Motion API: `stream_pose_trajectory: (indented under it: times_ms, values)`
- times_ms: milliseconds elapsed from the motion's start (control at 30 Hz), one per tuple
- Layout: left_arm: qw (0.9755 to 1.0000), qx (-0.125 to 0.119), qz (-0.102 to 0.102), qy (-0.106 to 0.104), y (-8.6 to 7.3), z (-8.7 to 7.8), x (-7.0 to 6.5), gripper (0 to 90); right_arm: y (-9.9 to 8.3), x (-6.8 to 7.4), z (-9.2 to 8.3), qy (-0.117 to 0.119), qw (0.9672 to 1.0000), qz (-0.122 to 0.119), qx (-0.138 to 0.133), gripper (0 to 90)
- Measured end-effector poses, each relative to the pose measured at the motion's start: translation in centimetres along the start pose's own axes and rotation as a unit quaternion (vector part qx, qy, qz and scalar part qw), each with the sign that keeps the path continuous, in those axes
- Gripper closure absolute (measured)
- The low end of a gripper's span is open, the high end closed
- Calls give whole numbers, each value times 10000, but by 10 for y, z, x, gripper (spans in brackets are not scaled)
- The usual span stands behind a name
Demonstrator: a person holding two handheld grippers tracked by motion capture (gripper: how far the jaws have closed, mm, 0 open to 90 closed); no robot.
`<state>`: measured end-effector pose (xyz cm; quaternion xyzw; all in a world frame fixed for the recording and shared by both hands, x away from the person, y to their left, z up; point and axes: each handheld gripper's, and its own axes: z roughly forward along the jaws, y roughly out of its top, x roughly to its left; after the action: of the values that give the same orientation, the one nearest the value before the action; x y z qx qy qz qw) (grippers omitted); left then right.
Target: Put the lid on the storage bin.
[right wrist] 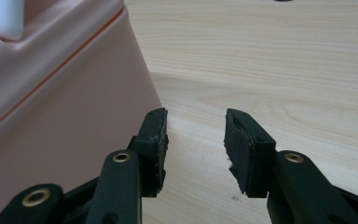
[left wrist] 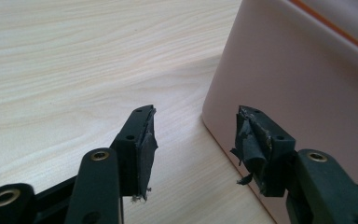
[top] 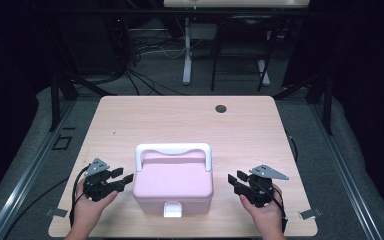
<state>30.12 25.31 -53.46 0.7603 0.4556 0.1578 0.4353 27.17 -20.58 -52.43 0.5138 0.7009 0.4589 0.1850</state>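
Note:
A pink lidded box (top: 173, 182) with a white carry handle (top: 173, 150) and a white front latch (top: 172, 209) stands on the wooden table (top: 180, 120), near its front edge. My left gripper (top: 126, 176) rests just left of the box, jaws open and empty, tips a little short of the box's side. In the left gripper view my left gripper (left wrist: 196, 128) has the box wall (left wrist: 298, 88) close by its right jaw. My right gripper (top: 234, 177) sits just right of the box, open and empty. In the right gripper view my right gripper (right wrist: 196, 128) has the box (right wrist: 60, 93) beside its left jaw.
A small dark hole (top: 221, 108) marks the table's far right part. Behind the table stand dark frames, cables on the floor and a white desk leg (top: 187, 50). Metal rails run along the floor at both sides.

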Motion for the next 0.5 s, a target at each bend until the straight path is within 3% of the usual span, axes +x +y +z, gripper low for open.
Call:
stream_pose_trajectory:
  times_ms: [233,433,500]
  values:
    - [10000,43,-42,34,-7,-2,6,467,-3,2,6,152,9998,125,68,601]
    - [9999,134,-50,66,-11,2,7,461,-8,5,13,187,9996,4,206,600]
    - [9999,119,-54,89,-12,4,9,458,-11,6,18,146,9994,-136,284,596]
